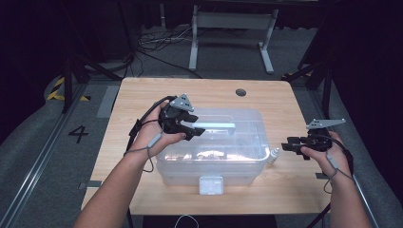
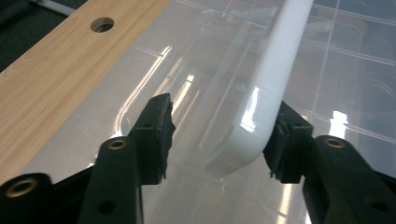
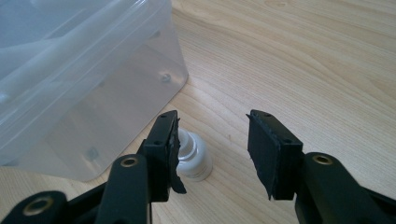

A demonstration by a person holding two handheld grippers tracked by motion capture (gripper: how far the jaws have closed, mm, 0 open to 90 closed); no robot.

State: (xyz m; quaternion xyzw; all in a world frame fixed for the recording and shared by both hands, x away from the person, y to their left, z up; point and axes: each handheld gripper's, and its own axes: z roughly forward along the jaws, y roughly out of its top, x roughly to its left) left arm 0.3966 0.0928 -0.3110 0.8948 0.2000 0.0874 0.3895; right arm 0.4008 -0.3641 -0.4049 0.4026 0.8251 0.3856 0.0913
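**On the lid: gripping the white handle**

Atop the clear storage box (image 1: pixel 209 147) in the middle of the worktop (image 1: pixel 142 95) lies its white handle (image 2: pixel 275 79). The left gripper (image 2: pixel 219 135) straddles the handle's near end, jaws half-closed, one pad touching (the other apart). Centre it before squeezing. Right of the box, beside a small white bottle (image 3: pixel 194 156), the right gripper (image 3: pixel 212 149) waits wide, empty.

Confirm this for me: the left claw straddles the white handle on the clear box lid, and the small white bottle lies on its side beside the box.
One detail is wrong. The small white bottle stands upright beside the clear box, as the right gripper view shows. The rest holds: the left claw straddles the white handle.
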